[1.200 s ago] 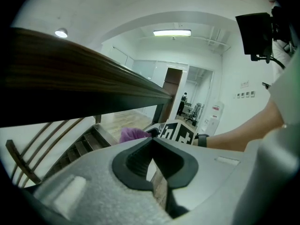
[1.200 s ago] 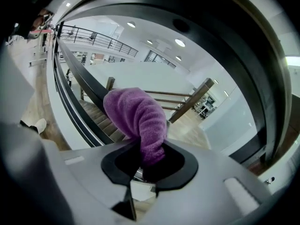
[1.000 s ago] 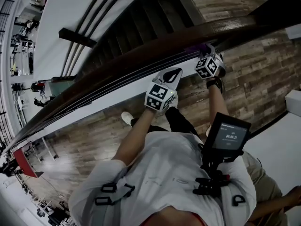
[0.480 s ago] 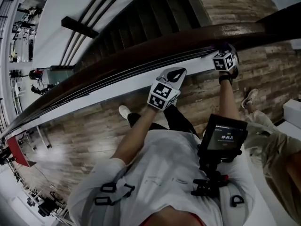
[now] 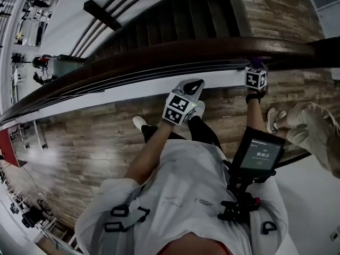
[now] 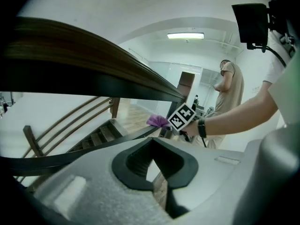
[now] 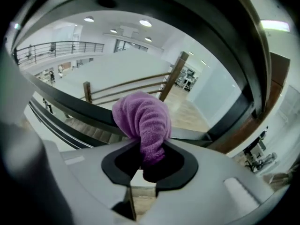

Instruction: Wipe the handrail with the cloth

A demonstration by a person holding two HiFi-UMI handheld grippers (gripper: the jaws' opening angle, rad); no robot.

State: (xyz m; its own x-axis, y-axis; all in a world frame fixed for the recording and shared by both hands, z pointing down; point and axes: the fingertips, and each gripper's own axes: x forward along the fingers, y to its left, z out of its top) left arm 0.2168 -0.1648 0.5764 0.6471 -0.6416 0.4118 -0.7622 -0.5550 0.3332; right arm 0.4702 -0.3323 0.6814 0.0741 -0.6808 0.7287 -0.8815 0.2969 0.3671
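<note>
The dark wooden handrail [image 5: 159, 57] curves across the head view from lower left to upper right. My right gripper [image 5: 256, 68] is up against it at the right, shut on a purple cloth [image 5: 257, 61] that touches the rail. In the right gripper view the bunched cloth [image 7: 143, 121] sticks up out of the right gripper [image 7: 145, 165], with the handrail [image 7: 234, 46] arching close above it. My left gripper [image 5: 192, 86] hangs just below the rail's middle, apart from it, shut and holding nothing. The left gripper view looks over the left gripper [image 6: 154, 165] along the handrail [image 6: 93, 60] to the cloth [image 6: 158, 121].
Dark stairs [image 5: 175, 15] descend beyond the rail. A white ledge [image 5: 133, 92] with thin black bars runs under it. Wood flooring [image 5: 79, 142] lies on my side. A person in beige [image 5: 313, 126] stands close at the right. A small screen [image 5: 260, 155] hangs on my chest.
My right gripper has slid the cloth rightward along the handrail. The left gripper stayed about where it was. A person in beige has come into view at the right.
</note>
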